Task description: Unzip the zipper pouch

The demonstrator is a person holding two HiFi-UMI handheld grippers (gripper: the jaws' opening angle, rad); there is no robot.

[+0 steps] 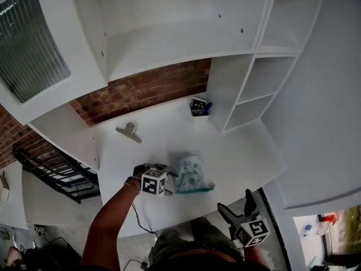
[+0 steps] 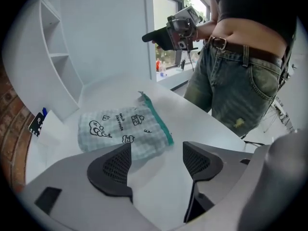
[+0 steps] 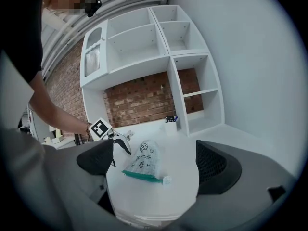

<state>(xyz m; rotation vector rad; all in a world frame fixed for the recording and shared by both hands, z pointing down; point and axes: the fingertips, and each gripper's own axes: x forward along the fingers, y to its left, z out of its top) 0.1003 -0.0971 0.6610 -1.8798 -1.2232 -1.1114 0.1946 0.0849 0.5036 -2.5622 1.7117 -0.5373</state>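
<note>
The zipper pouch [image 1: 192, 174] lies flat on the white desk [image 1: 242, 151]. It is about halfway along the desk's front edge and close to that edge. It is made of soft cloth with pale green and white checks. Little black drawings and a few black words are printed on it. A blue-green zipper strip [image 3: 139, 176] runs along the side that faces the front edge. A small white tab [image 3: 167, 179] sits at one end of the strip. The other end of the pouch is rounded and points to the back of the desk.

The left gripper [image 2: 156, 165] is down low at the pouch's left side, just beside it. Its two jaws are apart and nothing is between them but bare desk. The pouch lies just past the left jaw. It cannot be seen whether that jaw touches the cloth.

The right gripper [image 1: 235, 204] is up in the air off the desk's front edge, near the right corner. It is well away from the pouch. Its jaws are wide apart and hold nothing.

A small white cup [image 1: 198, 109] with dark things in it stands at the back edge, next to the shelves [image 1: 254, 89]. A grey metal clip [image 1: 129, 132] lies near the back left corner.
</note>
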